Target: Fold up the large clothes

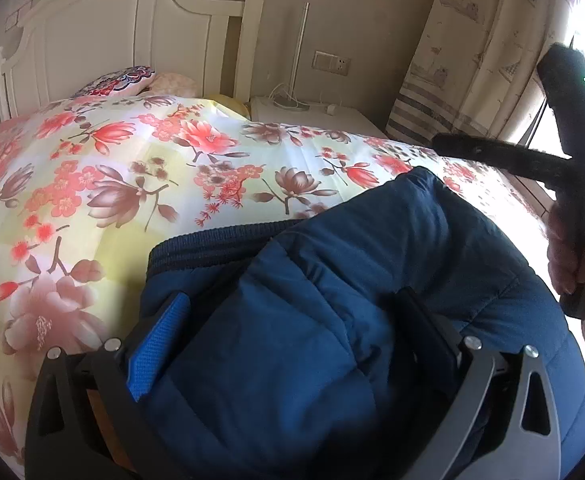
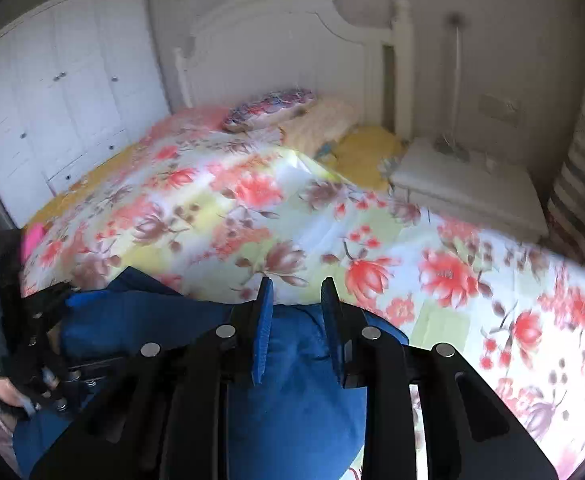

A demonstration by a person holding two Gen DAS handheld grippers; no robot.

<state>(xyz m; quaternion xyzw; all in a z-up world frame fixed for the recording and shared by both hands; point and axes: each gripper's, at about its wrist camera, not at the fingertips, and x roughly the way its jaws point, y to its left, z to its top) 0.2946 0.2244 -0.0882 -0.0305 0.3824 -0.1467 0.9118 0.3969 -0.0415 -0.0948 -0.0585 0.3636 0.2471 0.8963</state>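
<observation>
So the thing being folded is a big padded navy-blue jacket [image 1: 332, 280], puffy and quilted with a darker ribbed hem band, bunched up on the near edge of the bed [image 1: 132, 168] on top of a floral bedspread with red and brown flowers.

Starting on the left: the left gripper [image 1: 292, 336] has its fingers [image 1: 156, 344] spread fairly wide with a thick wad of the jacket filling the gap between them. The blue pad on the left side sits right against the fabric, so it looks like it's clamping that fat fold.

Moving right, the right gripper [image 2: 296, 320] has its fingers [image 2: 262, 328] drawn close together, with only a narrow gap, and a ridge of the blue jacket [image 2: 292, 380] pinched up between the pads. In the left camera you can see a hand [image 1: 572, 264] gripping that tool's black handle at the right edge.

Behind it all: white headboard [image 1: 104, 40], a patterned pillow [image 1: 120, 80], and a white nightstand [image 2: 464, 192] on the right.
</observation>
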